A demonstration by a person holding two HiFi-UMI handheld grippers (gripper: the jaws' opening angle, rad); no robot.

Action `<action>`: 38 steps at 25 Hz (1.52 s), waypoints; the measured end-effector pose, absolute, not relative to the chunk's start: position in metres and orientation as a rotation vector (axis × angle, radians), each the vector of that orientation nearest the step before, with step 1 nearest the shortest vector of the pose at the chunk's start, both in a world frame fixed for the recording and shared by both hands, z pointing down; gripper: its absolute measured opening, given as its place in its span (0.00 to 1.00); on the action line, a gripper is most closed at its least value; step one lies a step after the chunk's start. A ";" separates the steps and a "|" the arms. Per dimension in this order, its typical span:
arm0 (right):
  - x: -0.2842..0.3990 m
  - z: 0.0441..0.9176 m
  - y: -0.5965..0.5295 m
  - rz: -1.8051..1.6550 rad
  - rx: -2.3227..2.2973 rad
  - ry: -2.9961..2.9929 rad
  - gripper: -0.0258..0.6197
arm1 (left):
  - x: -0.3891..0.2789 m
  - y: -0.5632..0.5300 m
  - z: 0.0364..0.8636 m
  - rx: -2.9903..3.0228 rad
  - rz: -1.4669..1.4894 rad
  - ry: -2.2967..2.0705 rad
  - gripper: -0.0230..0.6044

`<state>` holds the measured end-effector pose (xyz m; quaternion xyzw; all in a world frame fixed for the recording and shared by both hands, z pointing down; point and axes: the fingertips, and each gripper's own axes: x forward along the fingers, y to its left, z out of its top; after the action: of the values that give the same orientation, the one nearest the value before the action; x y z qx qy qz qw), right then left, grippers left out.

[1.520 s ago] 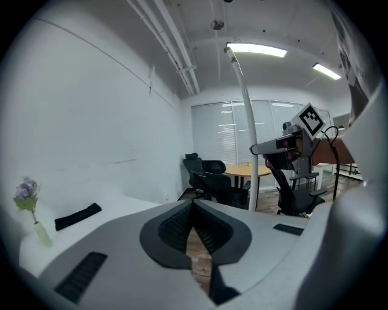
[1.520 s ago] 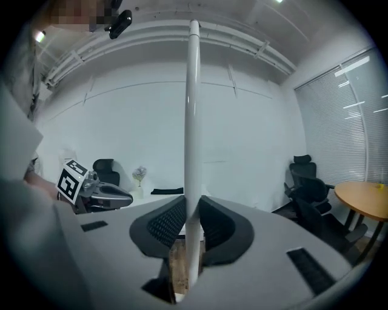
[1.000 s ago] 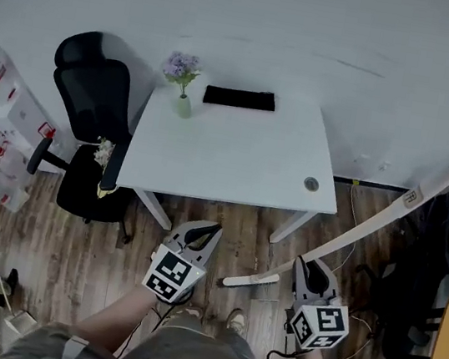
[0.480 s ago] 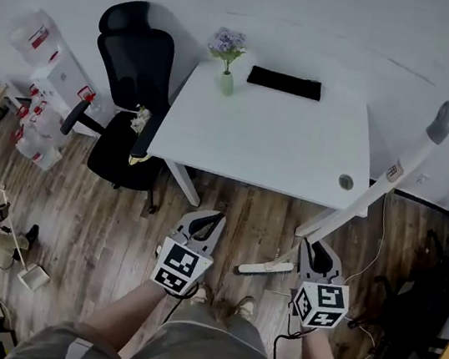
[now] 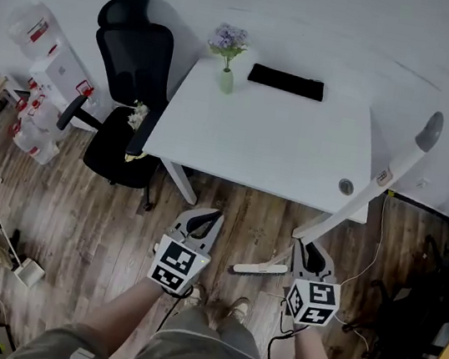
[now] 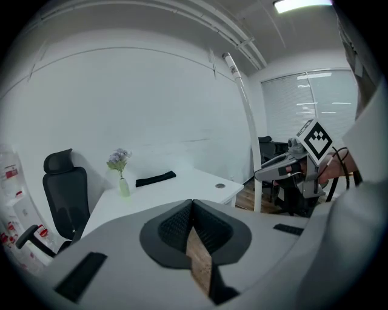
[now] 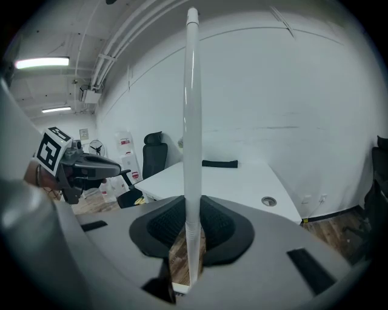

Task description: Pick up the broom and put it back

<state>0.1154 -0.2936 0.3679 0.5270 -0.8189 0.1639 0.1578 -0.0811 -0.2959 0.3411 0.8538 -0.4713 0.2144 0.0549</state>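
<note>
The broom has a long white handle (image 5: 367, 195) with a grey tip, and its flat white head (image 5: 259, 267) is down at the wooden floor. My right gripper (image 5: 309, 249) is shut on the lower handle just above the head. In the right gripper view the handle (image 7: 192, 121) stands upright between the pads of that gripper (image 7: 192, 225). My left gripper (image 5: 204, 218) hovers to the left of the broom head, shut and empty. Its pads meet in the left gripper view (image 6: 193, 209), where the handle (image 6: 245, 115) rises at the right.
A white desk (image 5: 271, 152) stands ahead with a flower vase (image 5: 227, 58) and a black flat item (image 5: 286, 81) on it. A black office chair (image 5: 131, 75) is at its left and boxes (image 5: 43, 74) lie further left. Dark furniture (image 5: 431, 317) and cables sit at the right.
Both grippers have sunk a little toward the floor. The broom has come along in the right gripper, and its grey tip has swung left, away from the dark furniture.
</note>
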 end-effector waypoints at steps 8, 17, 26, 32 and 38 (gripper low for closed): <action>0.106 0.450 -0.326 0.521 1.448 -2.277 0.19 | -0.083 -0.324 0.404 2.568 0.695 -1.391 0.06; 0.101 0.590 -0.343 0.547 1.438 -2.197 0.19 | -0.091 -0.348 0.529 2.433 0.687 -1.422 0.06; 0.089 0.718 -0.359 0.519 1.415 -2.158 0.19 | -0.096 -0.349 0.660 2.374 0.742 -1.390 0.06; 0.088 0.777 -0.365 0.518 1.380 -2.148 0.19 | -0.102 -0.353 0.719 2.340 0.727 -1.398 0.06; 0.077 0.789 -0.385 0.479 1.353 -2.229 0.19 | -0.098 -0.359 0.749 2.352 0.718 -1.402 0.06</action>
<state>0.0769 -0.3853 0.7885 0.4951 -0.8156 0.1751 0.2427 -0.0982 -0.3586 0.7487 0.8210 -0.4891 0.2506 0.1548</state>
